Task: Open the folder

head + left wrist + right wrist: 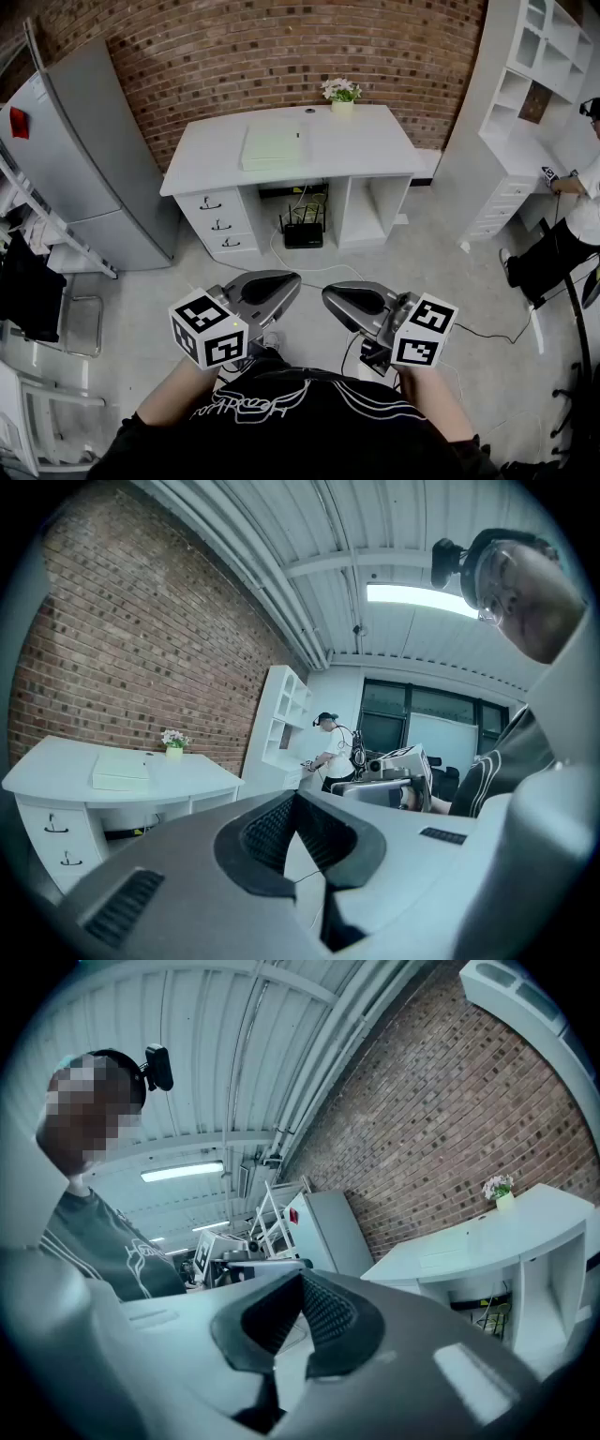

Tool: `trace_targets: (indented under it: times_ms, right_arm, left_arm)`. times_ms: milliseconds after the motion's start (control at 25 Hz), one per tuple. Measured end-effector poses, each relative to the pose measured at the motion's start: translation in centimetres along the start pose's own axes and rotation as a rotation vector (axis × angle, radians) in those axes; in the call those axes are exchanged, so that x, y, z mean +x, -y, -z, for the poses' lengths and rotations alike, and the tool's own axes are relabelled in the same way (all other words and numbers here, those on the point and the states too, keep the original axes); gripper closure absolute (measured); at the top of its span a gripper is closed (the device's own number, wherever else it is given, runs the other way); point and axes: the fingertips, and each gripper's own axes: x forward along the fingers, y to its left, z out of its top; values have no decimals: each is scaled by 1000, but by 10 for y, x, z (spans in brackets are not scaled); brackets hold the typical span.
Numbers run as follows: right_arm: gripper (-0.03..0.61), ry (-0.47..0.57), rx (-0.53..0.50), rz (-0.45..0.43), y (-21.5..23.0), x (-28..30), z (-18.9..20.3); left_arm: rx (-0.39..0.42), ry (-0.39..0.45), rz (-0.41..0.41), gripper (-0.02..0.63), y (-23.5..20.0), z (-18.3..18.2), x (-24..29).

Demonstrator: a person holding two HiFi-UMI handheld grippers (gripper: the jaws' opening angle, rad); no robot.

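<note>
A pale green folder (272, 145) lies flat and closed on the white desk (375, 141) by the brick wall, well ahead of me. It also shows in the left gripper view as the folder (120, 771) and in the right gripper view as the folder (450, 1260). My left gripper (292, 281) and right gripper (328, 295) hang close to my body over the floor, tips turned toward each other, far short of the desk. Both are shut with nothing between the jaws, as the left gripper (295, 799) and right gripper (302, 1279) show in their own views.
A small flower pot (341, 94) stands at the desk's back edge, and a router (303, 230) with cables sits under it. A grey cabinet (84, 159) stands left, white shelving (534, 84) right, where another person (572, 225) sits. A metal rack (37, 225) lines the left.
</note>
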Motion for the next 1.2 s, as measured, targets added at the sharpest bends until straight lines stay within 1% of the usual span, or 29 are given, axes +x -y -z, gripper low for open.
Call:
trace_targets:
  times_ms: [240, 440, 560, 760, 920, 1040, 1200]
  right_arm:
    - [577, 15, 19, 16, -2, 0, 5]
    - [577, -1, 20, 3, -2, 7, 12]
    - [577, -2, 33, 5, 3, 19, 13]
    - [577, -10, 55, 12, 23, 39, 11]
    - [577, -9, 82, 19, 45, 62, 9]
    - [577, -14, 111, 32, 73, 79, 11]
    - [577, -29, 178, 56, 115, 101, 17]
  left_arm:
    - [-9, -2, 6, 614, 1, 8, -6]
    - [-27, 6, -2, 614, -7, 14, -5]
    - [-36, 14, -11, 614, -18, 15, -9]
    - [-62, 29, -25, 614, -46, 12, -13]
    - [-69, 19, -34, 615, -77, 13, -11]
    - [-81, -5, -41, 614, -108, 16, 0]
    - [-132, -33, -44, 614, -152, 21, 17]
